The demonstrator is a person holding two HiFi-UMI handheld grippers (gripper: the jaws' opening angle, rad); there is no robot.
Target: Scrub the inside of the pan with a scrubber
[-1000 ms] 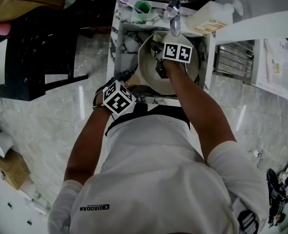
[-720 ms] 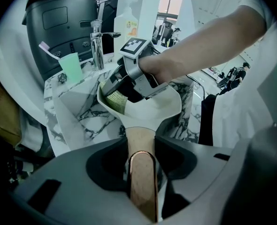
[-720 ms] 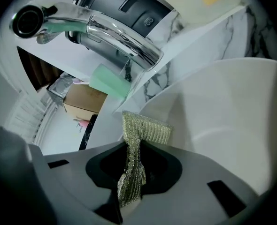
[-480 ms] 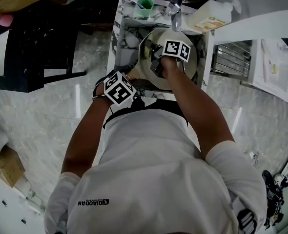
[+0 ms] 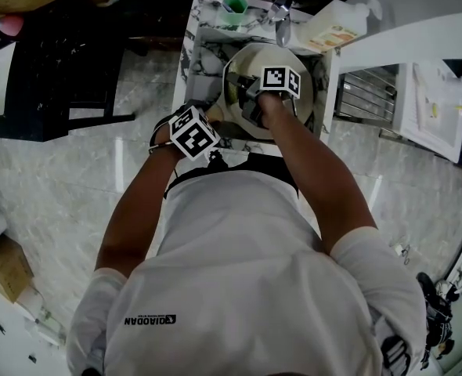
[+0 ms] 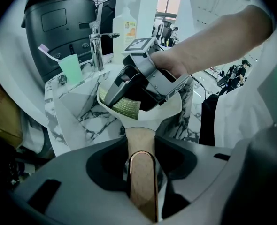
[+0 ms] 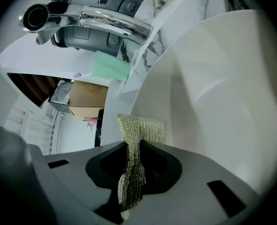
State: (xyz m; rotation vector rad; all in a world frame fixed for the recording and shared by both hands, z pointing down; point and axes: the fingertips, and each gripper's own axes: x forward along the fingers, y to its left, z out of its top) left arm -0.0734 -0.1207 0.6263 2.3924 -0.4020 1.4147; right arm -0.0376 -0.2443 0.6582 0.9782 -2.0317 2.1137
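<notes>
A cream pan (image 5: pixel 237 75) sits tilted in the marble sink (image 5: pixel 199 52). Its wooden handle (image 6: pixel 140 142) runs back between the jaws of my left gripper (image 6: pixel 141 172), which is shut on it. In the head view the left gripper (image 5: pixel 209 122) is at the sink's front edge. My right gripper (image 5: pixel 254 105) is inside the pan, shut on a gold-green mesh scrubber (image 7: pixel 141 129). The scrubber (image 6: pixel 126 108) lies against the pan's inner wall (image 7: pixel 213 93). In the right gripper view the right gripper (image 7: pixel 131 172) pinches the scrubber's lower part.
A chrome faucet (image 5: pixel 279 19) reaches over the pan from the back. A green cup (image 5: pixel 232 7) with a toothbrush stands at the sink's back left, and a soap bottle (image 5: pixel 337 23) at its back right. A black seat (image 5: pixel 51 69) is to the left.
The left gripper has shifted slightly up and right toward the sink, still gripping the handle. The right gripper with the scrubber has moved a little inside the pan.
</notes>
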